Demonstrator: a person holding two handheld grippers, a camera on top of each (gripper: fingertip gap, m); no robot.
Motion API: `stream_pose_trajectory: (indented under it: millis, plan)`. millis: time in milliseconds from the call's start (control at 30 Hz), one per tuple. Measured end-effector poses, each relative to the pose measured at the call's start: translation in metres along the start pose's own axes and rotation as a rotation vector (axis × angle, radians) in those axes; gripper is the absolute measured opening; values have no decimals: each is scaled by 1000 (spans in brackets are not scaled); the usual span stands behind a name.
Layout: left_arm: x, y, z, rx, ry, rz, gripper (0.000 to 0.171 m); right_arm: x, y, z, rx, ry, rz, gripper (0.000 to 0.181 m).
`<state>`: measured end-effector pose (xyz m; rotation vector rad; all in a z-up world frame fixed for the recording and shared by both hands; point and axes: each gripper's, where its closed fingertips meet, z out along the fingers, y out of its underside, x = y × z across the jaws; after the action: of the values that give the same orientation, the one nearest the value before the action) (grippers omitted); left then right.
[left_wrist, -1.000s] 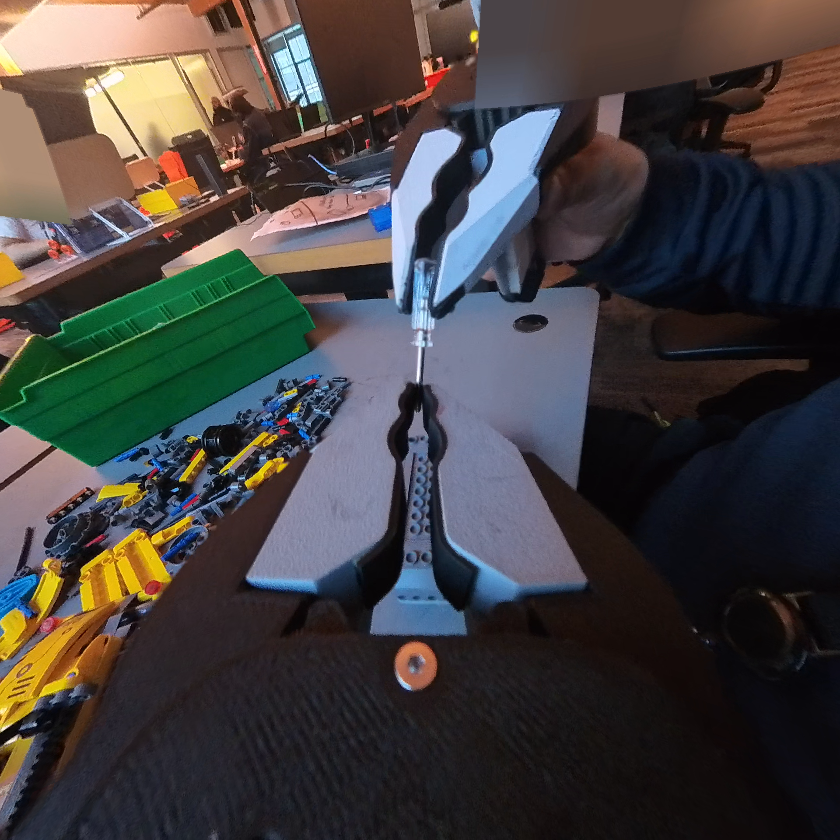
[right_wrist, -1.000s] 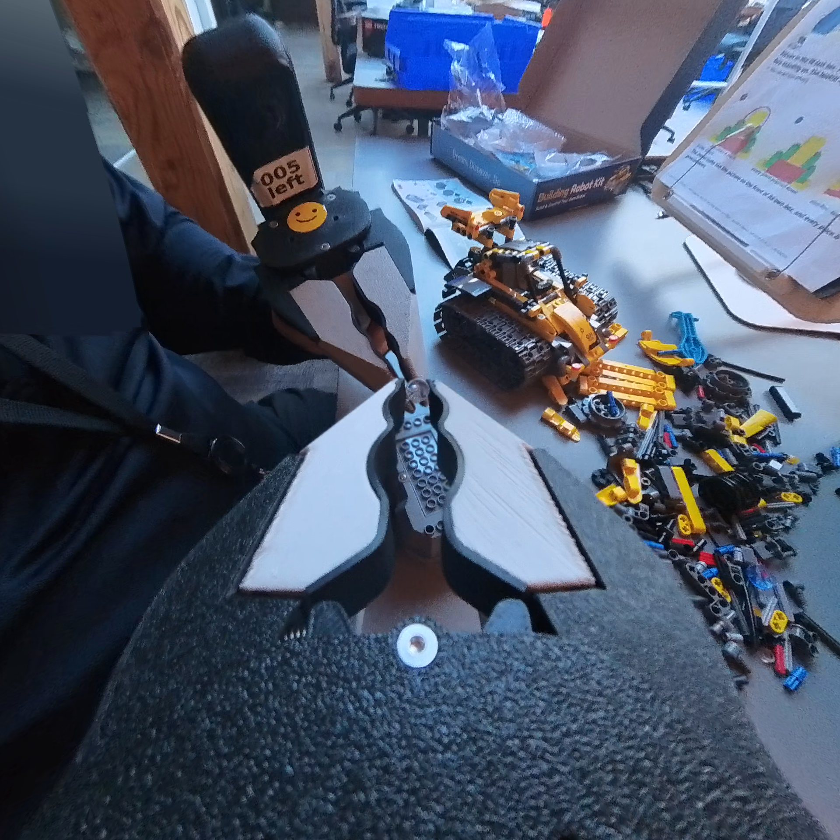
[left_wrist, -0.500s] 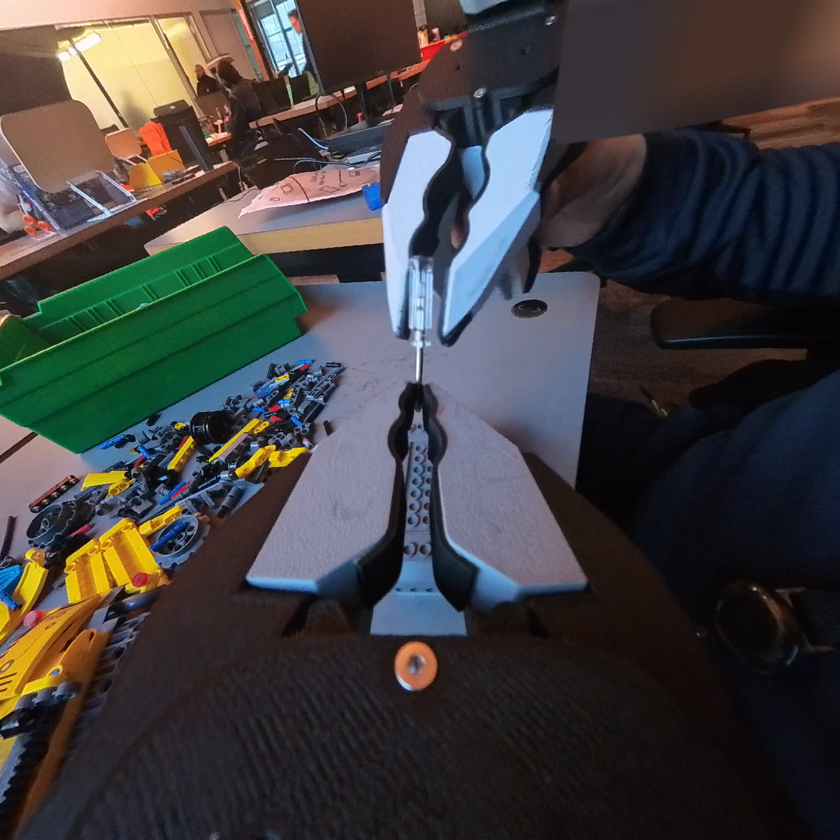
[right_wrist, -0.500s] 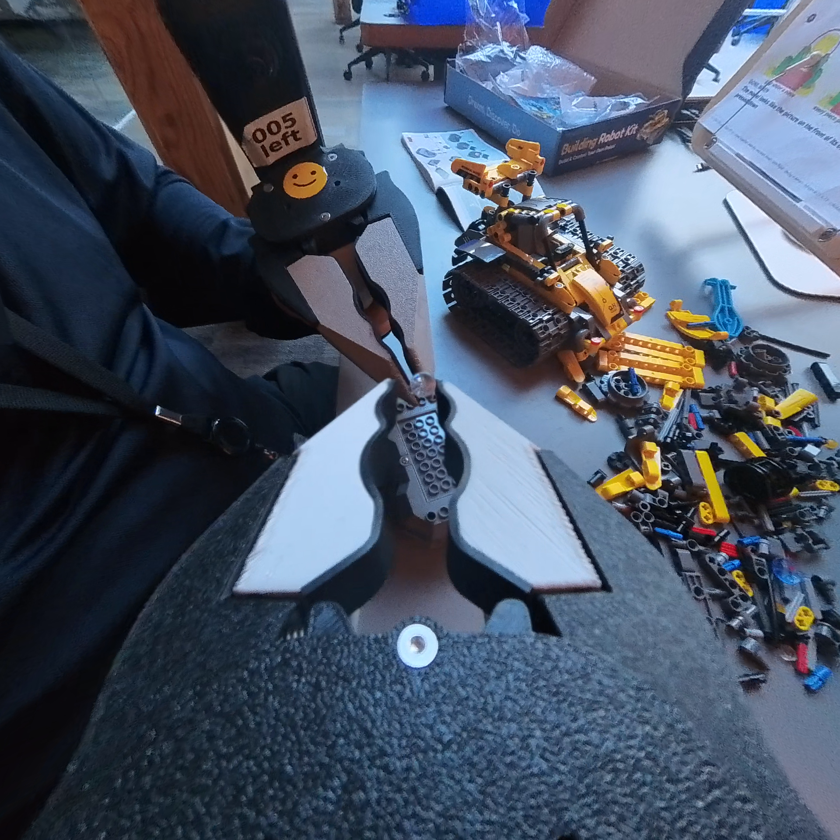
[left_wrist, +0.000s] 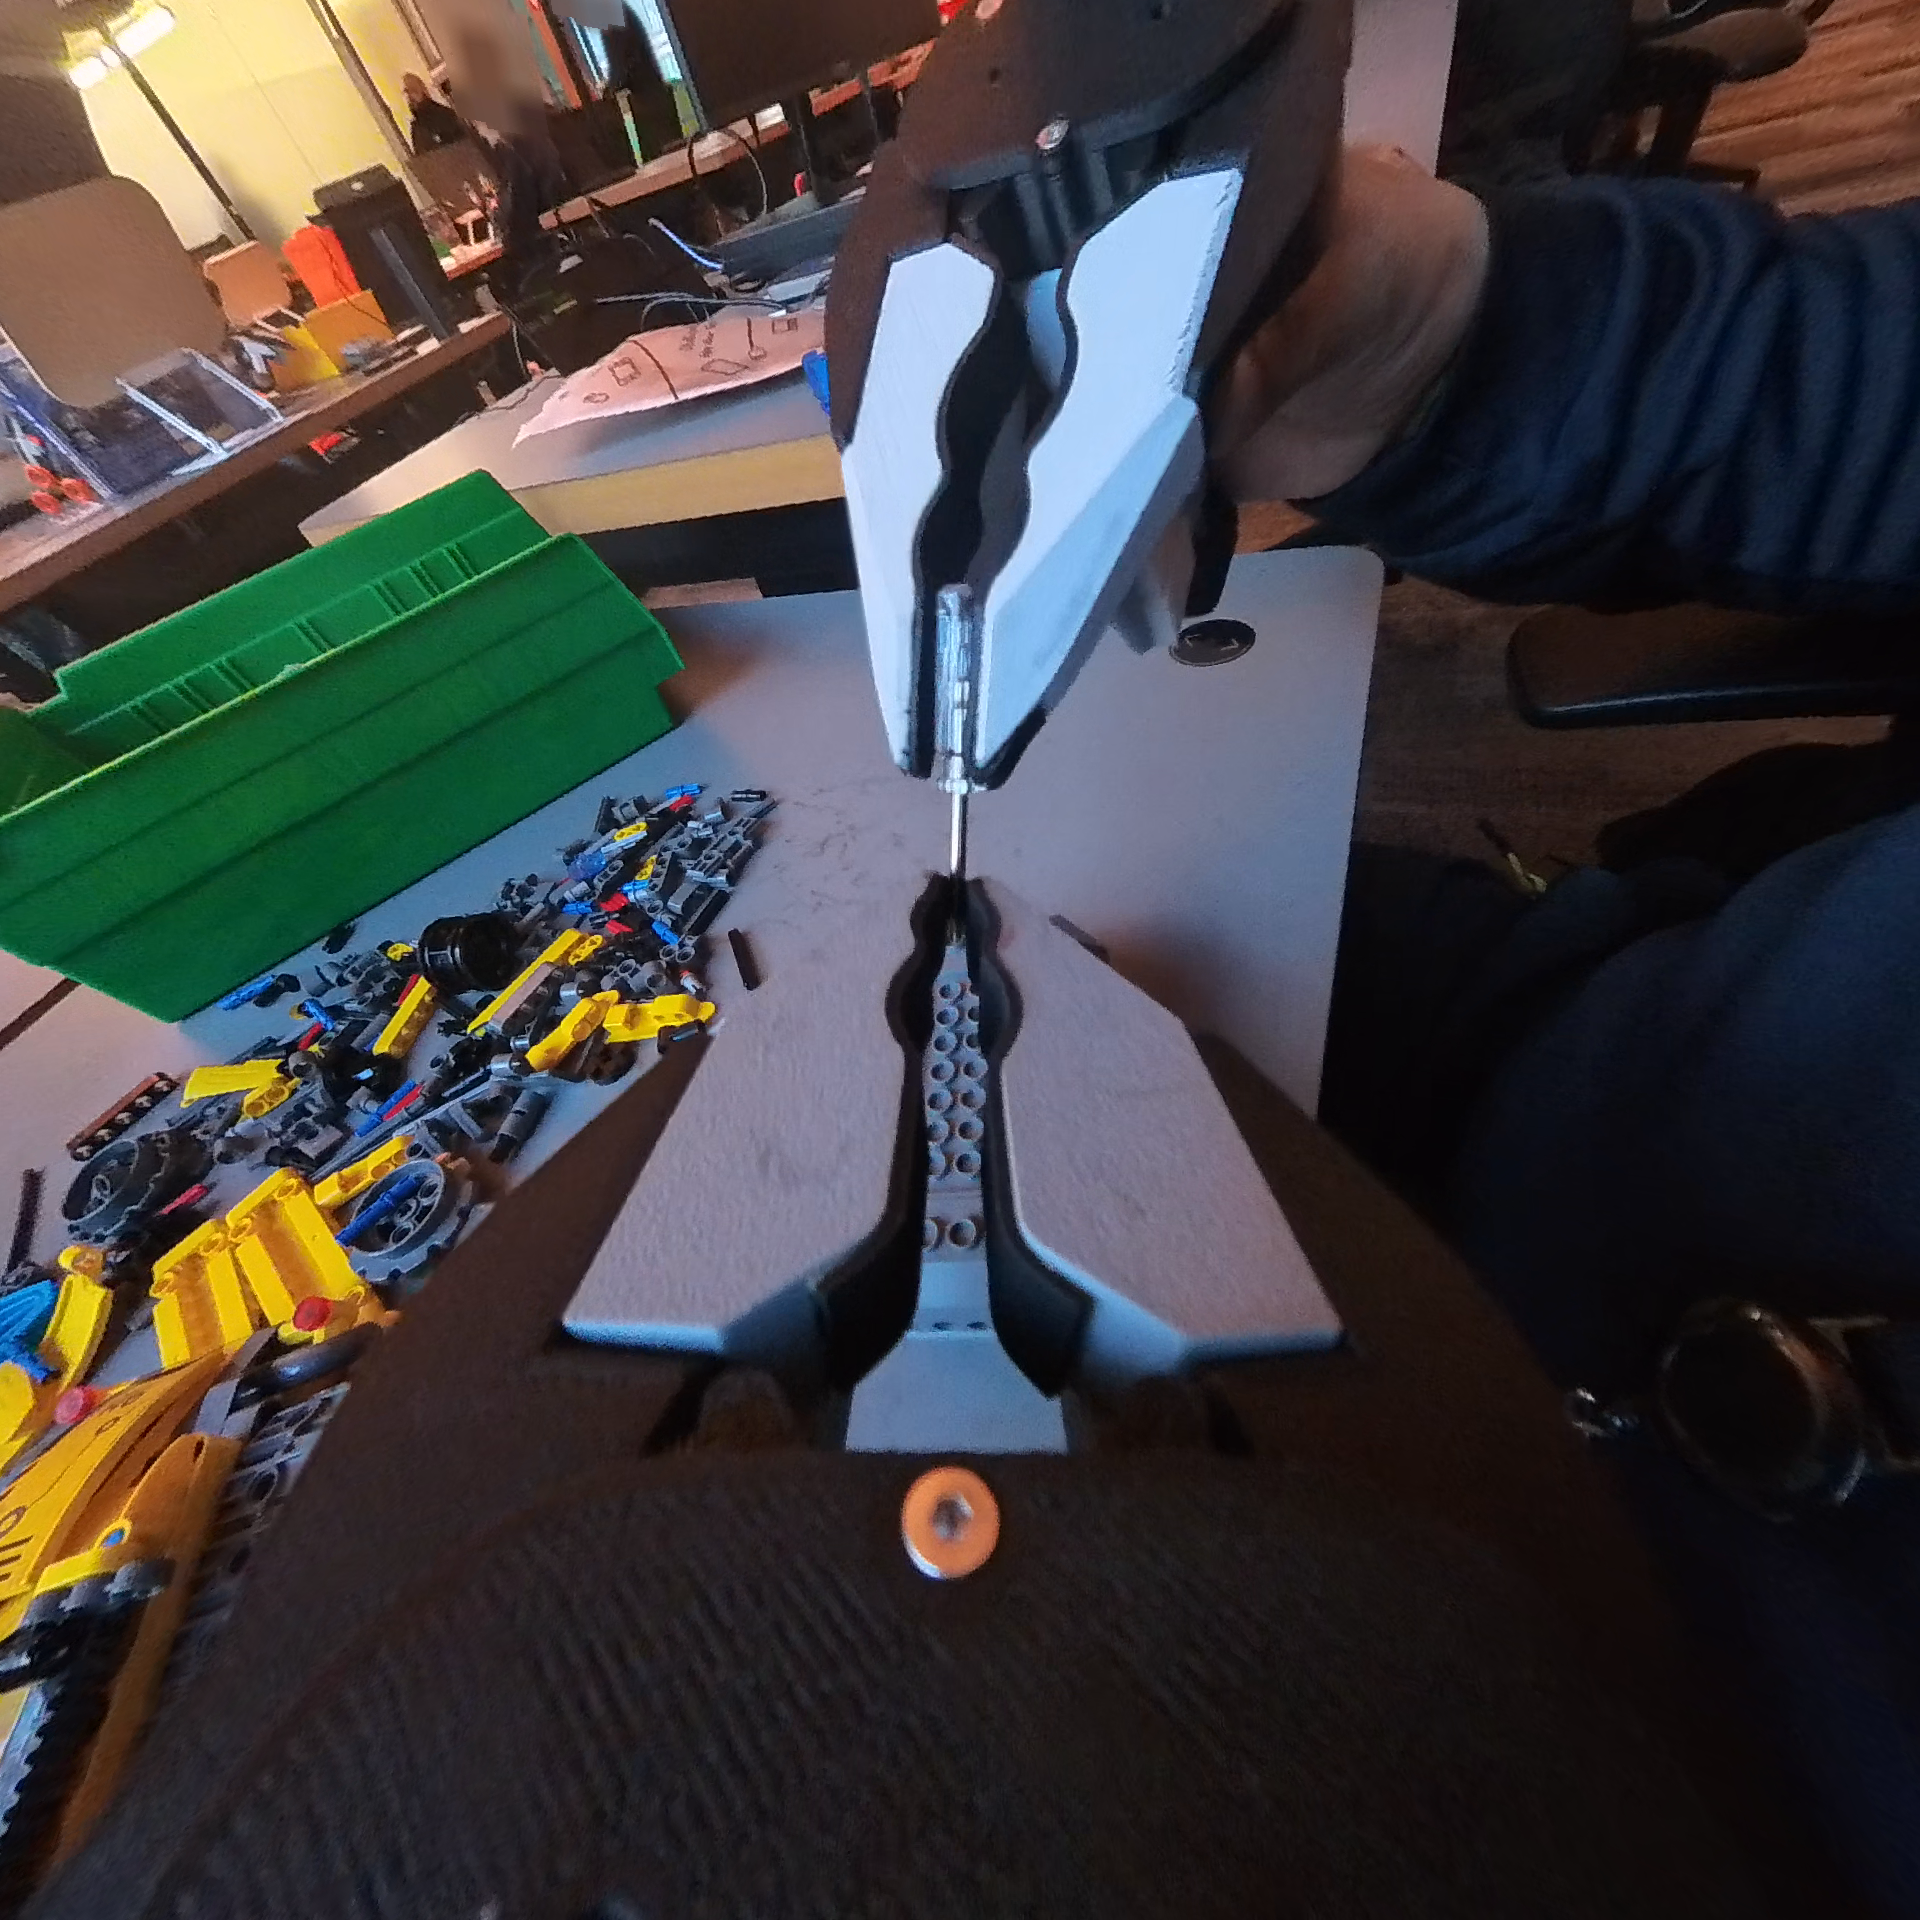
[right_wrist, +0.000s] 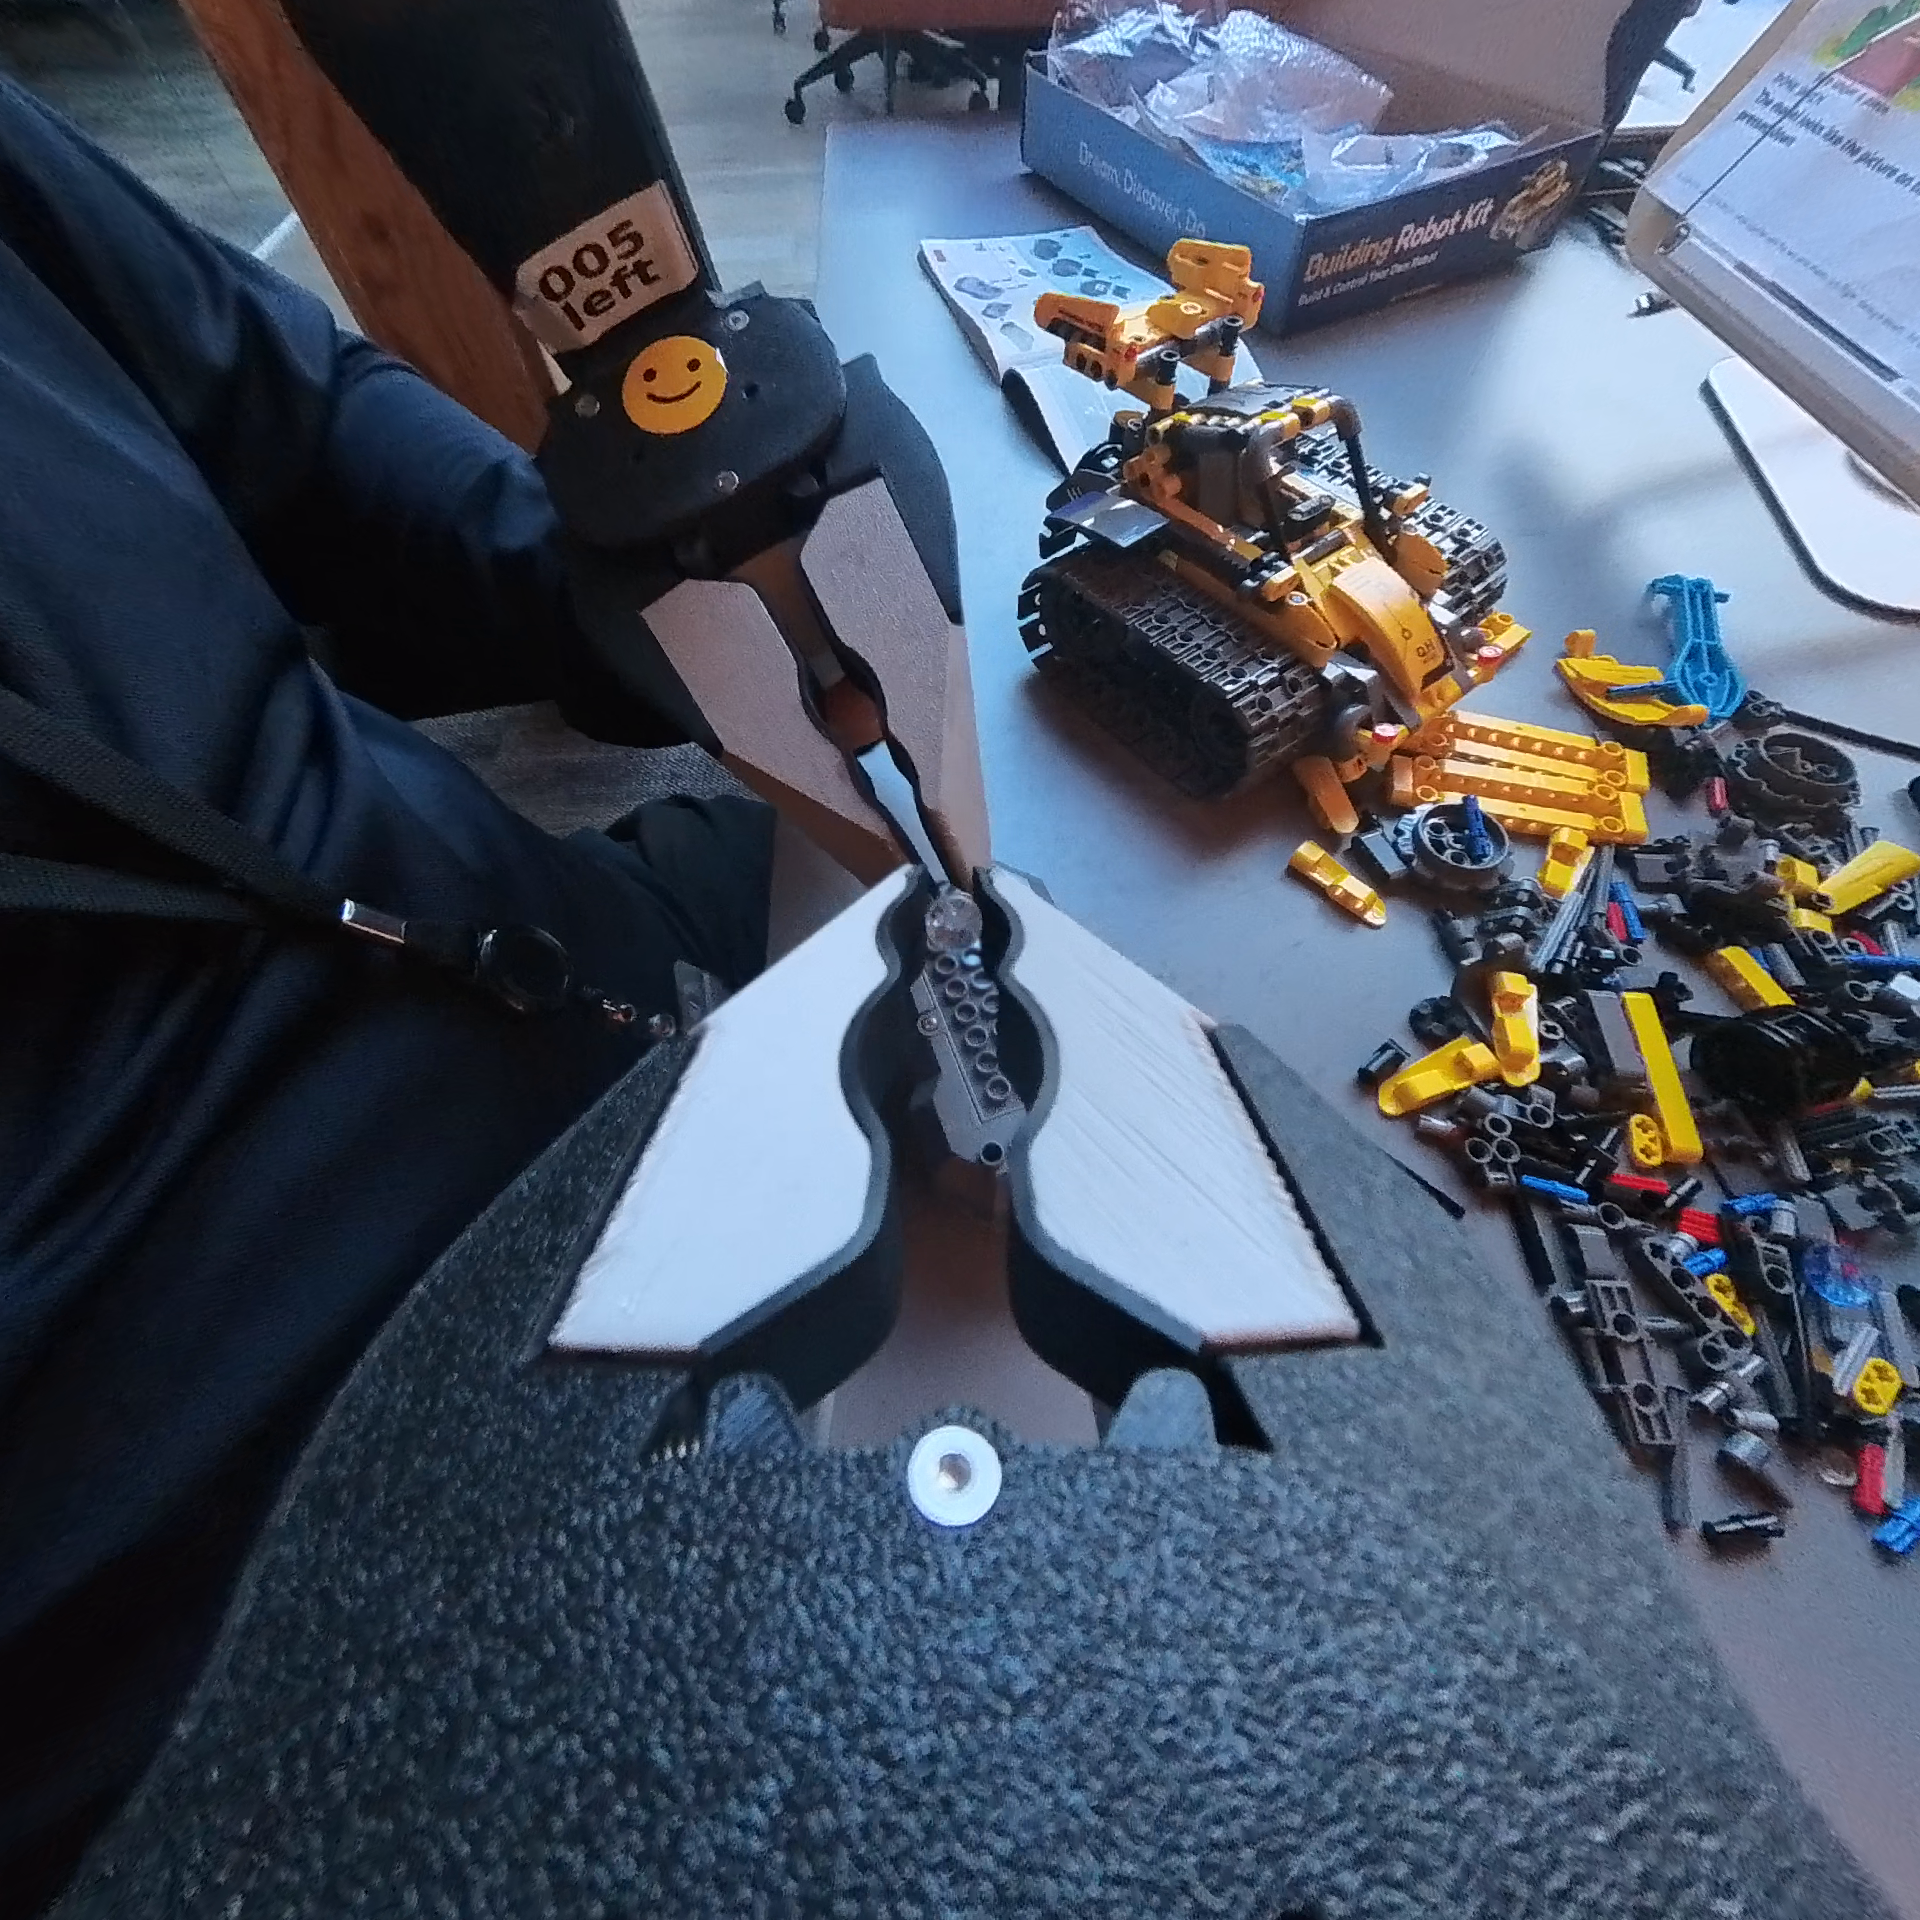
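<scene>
Green bin (left_wrist: 312, 717), grey studded plate (left_wrist: 958, 1081)

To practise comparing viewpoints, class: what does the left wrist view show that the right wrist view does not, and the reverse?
Only the left wrist view: the green bin.
Only the right wrist view: the blue box and the booklet.
Both: the left tool gripping the grey studded plate, the right tool gripping the screwdriver, the loose pieces and the table.
</scene>
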<state>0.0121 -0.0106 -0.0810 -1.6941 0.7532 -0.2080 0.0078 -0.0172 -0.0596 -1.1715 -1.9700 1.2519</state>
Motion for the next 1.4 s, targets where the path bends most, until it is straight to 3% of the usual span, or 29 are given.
stream_pose_trajectory:
  millis: [33,167,267,600,767,900,1233,1400]
  plan:
    - [0,1,1,0,6,-14,0,0,1,0,-6,-1,11,9]
    - [-1,3,2,2,22,-65,0,3,2,0,-3,2,75,8]
    - [-4,11,5,-44,28,-105,23,8,0,-2,15,26,89,8]
    - [-13,25,5,-87,44,-221,36,22,10,1,42,62,135,8]
    - [-15,34,4,-154,57,-285,54,27,9,-9,54,80,153,9]
    - [-16,43,0,-229,73,-364,79,31,4,-22,70,101,155,9]
    - [-6,69,3,-401,40,-291,95,10,27,-8,-82,78,65,8]
    - [4,82,6,-443,99,-300,101,1,29,3,-93,30,112,8]
